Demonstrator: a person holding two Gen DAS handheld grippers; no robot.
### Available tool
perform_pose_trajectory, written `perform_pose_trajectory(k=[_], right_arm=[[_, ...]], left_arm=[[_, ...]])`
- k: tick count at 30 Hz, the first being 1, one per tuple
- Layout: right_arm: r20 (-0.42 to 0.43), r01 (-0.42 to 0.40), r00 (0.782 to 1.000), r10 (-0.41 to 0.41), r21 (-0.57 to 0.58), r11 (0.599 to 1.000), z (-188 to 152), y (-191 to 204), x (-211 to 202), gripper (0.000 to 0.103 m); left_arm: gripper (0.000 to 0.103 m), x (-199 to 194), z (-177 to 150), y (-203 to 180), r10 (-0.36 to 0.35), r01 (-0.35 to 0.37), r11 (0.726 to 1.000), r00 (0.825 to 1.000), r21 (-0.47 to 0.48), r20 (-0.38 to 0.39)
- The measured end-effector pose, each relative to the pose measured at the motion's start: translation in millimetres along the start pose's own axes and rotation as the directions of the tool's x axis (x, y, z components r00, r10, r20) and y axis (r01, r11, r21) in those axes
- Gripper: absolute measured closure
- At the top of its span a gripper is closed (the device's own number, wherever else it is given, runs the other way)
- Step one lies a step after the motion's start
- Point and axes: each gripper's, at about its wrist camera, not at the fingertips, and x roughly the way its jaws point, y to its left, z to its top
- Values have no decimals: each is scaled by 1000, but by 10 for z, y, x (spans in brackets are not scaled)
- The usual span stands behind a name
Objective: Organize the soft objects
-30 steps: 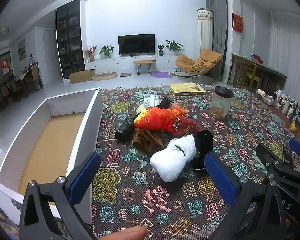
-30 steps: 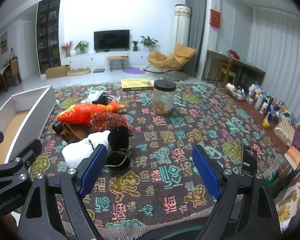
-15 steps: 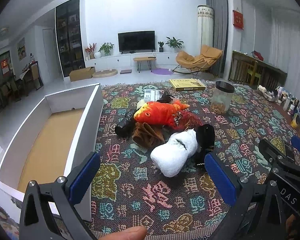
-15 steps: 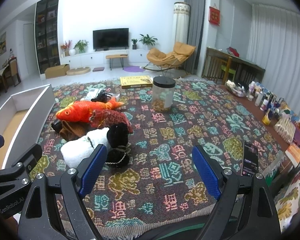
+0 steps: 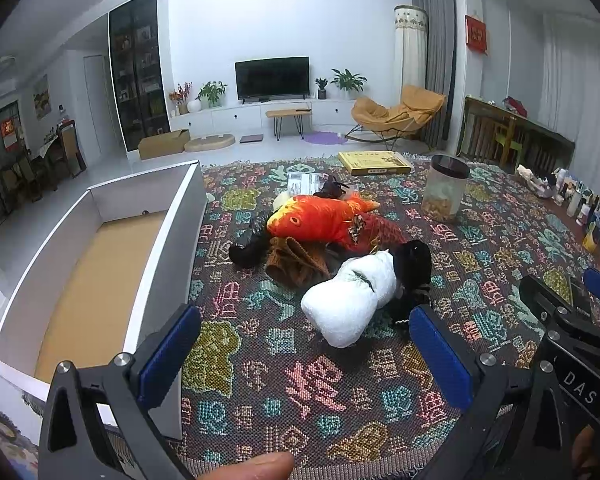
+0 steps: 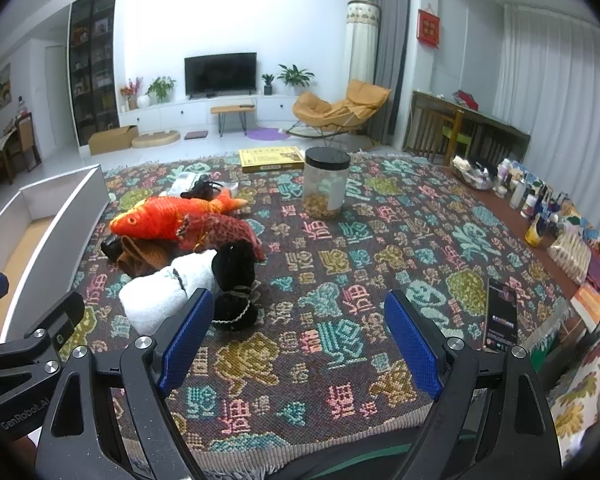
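Left wrist view puts the heap of soft things mid-frame on the patterned rug (image 5: 328,384): orange fish toy (image 5: 316,220), brown cloth (image 5: 296,260), white roll (image 5: 350,300) touching a black pouch (image 5: 414,268). Over the past second the heap has slid lower and nearer, so I'm closing in. My left gripper (image 5: 304,356) and right gripper (image 6: 298,340) both have jaws spread wide, holding nothing. At frame left, the white drawer (image 5: 180,232) sits bare; sorting hasn't begun
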Motion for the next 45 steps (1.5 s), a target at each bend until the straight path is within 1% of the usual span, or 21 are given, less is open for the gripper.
perform_pose_trajectory(k=[13, 19, 24, 28, 31, 35, 38, 40, 42, 45], right_arm=[[-19, 12, 1000, -13, -5, 1000, -34, 13, 61, 14], [-31, 37, 999, -38, -18, 999, -57, 22, 108, 14], [-43, 50, 998, -51, -27, 998, -76, 18, 145, 14], [-64, 67, 996, -69, -42, 997, -113, 23, 212, 14], [-85, 73, 993, -77, -49, 996, -169, 26, 267, 14], [-122, 67, 990, -72, -49, 997, -257, 20, 379, 14], [-153, 55, 986, -62, -48, 997, -311, 32, 471, 14], [-185, 32, 982, -40, -47, 998, -353, 61, 552, 14], [-222, 1, 975, -9, -39, 999, -387, 93, 647, 14], [-305, -52, 951, 45, -15, 999, -438, 183, 898, 14]], left_arm=[[0, 88, -45, 9, 11, -11, 1000, 1000, -5, -28], [0, 157, -78, -4, 12, -12, 1000, 999, 0, -50], [0, 238, -114, -16, 14, -13, 1000, 997, 5, -77], [0, 398, -194, -9, 20, -19, 1000, 993, 11, -118], [0, 604, -295, 7, 34, -32, 999, 983, 19, -179], [0, 887, -433, 55, 43, -40, 999, 964, 19, -260], [0, 1066, -500, 76, 42, -40, 999, 955, 15, -294], [0, 1207, -539, 84, 48, -42, 999, 947, 26, -317], [0, 1333, -569, 86, 50, -42, 999, 940, 30, -338], [0, 1591, -593, 110, 56, -47, 998, 921, 33, -385]])
